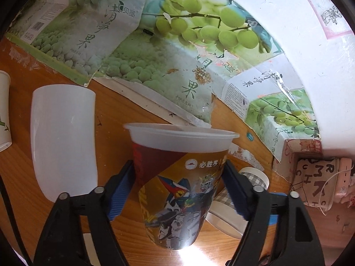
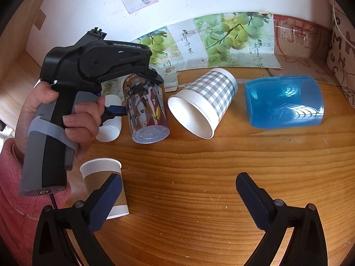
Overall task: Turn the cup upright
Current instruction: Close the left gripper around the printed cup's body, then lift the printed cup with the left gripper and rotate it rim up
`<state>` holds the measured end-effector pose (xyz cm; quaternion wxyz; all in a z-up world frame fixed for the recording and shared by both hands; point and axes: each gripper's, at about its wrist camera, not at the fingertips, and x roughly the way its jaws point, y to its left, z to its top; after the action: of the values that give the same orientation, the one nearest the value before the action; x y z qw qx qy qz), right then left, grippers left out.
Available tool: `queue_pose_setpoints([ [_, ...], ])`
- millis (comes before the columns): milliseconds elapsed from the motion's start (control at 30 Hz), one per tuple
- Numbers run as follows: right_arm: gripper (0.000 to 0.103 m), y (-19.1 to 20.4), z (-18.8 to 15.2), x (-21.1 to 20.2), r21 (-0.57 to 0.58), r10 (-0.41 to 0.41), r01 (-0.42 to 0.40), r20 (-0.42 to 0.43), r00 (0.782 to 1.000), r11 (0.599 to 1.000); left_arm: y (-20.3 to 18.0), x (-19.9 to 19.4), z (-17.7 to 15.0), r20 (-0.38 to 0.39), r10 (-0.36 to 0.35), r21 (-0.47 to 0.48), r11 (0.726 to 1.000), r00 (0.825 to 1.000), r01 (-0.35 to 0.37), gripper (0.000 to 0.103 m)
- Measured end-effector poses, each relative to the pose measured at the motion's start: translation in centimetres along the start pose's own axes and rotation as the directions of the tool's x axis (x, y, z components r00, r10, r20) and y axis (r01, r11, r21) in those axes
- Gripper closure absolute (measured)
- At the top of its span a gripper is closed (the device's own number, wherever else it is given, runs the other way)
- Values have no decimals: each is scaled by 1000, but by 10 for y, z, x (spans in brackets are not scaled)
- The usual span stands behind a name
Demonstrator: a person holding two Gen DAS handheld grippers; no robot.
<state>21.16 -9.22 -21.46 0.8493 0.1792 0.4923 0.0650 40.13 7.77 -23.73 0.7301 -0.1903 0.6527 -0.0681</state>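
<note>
My left gripper (image 1: 178,188) is shut on a printed plastic cup (image 1: 177,190) with a robot picture and a clear rim. It holds the cup above the wooden table, tilted, mouth toward the wall and base toward the front. The same cup (image 2: 145,108) shows in the right wrist view, clamped in the left gripper (image 2: 142,97). My right gripper (image 2: 177,201) is open and empty over the table's front.
A grey-checked paper cup (image 2: 204,106) and a blue plastic cup (image 2: 284,102) lie on their sides. A white plastic cup (image 1: 64,137) lies left of the held cup. A brown-banded paper cup (image 2: 104,177) stands by my right gripper's left finger. Printed cartons (image 1: 155,62) line the wall.
</note>
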Motion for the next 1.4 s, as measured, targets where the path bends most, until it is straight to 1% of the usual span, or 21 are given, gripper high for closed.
queue_pose_setpoints([
  [167, 1, 2, -1, 2, -50, 4, -3, 34, 999, 999, -3, -1, 0, -2, 11, 20, 1000, 1000, -11, 25],
  [300, 6, 5, 0, 5, -92, 25, -19, 71, 997, 996, -8, 1, -3, -5, 10, 49, 999, 1000, -10, 25],
  [433, 6, 8, 0, 6, -121, 58, -46, 95, 994, 992, -11, -7, -9, 23, 3, 101, 995, 1000, -5, 25],
  [567, 6, 16, -1, 6, -176, 80, -61, 104, 991, 983, -12, -17, -13, 53, -40, 131, 991, 998, 33, 25],
  [700, 6, 22, -5, 0, -211, 115, -88, 118, 986, 973, -9, -29, -18, 72, -121, 145, 983, 990, 110, 25],
  [767, 6, 23, -6, -5, -212, 132, -103, 125, 983, 972, -9, -35, -21, 86, -153, 157, 978, 984, 138, 25],
  [867, 6, 24, -7, -11, -178, 152, -126, 141, 978, 976, -8, -48, -29, 110, -184, 200, 967, 977, 160, 25],
  [1033, 6, 26, -10, -19, -148, 123, -97, 173, 977, 984, -8, -60, -42, 120, -230, 244, 950, 966, 196, 25],
  [1133, 6, 28, -14, -25, -144, 107, -80, 188, 976, 986, -4, -66, -50, 112, -225, 263, 946, 968, 189, 25],
  [1167, 6, 28, -17, -28, -144, 103, -75, 193, 976, 987, -3, -67, -53, 126, -235, 280, 941, 964, 192, 25],
  [1300, 6, 31, -29, -40, -145, 79, -49, 212, 974, 988, 0, -75, -70, 105, -227, 319, 930, 968, 183, 25],
  [1400, 6, 35, -40, -51, -141, 61, -29, 226, 972, 990, 2, -80, -85, 75, -227, 344, 920, 971, 188, 25],
])
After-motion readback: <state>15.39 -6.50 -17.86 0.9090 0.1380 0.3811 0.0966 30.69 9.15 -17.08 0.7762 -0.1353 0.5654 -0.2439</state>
